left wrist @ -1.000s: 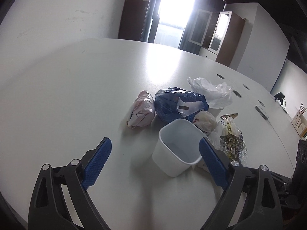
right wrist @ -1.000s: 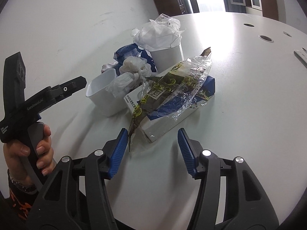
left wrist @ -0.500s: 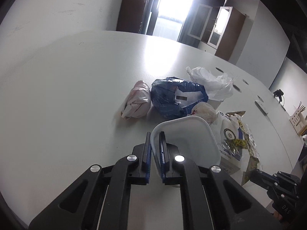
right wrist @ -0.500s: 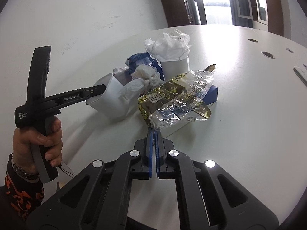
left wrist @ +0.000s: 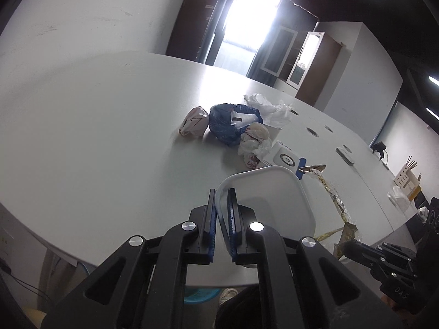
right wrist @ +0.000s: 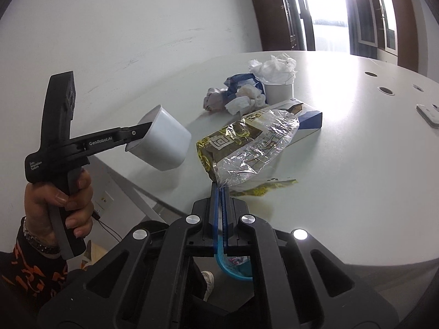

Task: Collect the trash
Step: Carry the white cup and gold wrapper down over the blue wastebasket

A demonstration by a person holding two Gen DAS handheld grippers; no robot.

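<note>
1. The left gripper is clamped on the near rim of a white tub, one blue pad inside the wall and one outside.
2. In the right wrist view the tub hangs clear of the desk, tilted, its mouth turned toward the left gripper, which a hand holds by the grip.
3. The right gripper is pressed together on the lower edge of a crinkled clear and gold wrapper; the wrapper rises ahead of its tips, lifted off the desk.
4. Just right of the right gripper's tips a torn gold strip lies flat on the desk.
5. Beyond the wrapper lies a white and blue box, partly hidden by it.
6. Farther ahead of both grippers sits the rest of the trash: a white cup stuffed with a clear bag, crumpled white bags touching the cup's left side, a blue bag behind them and a pale pinkish wad at the left end.
7. From the left wrist view the wrapper trails down to the right of the tub toward the right gripper at the frame's lower right.
8. Below the desk edge, under the right gripper, a blue bin rim shows.
</note>
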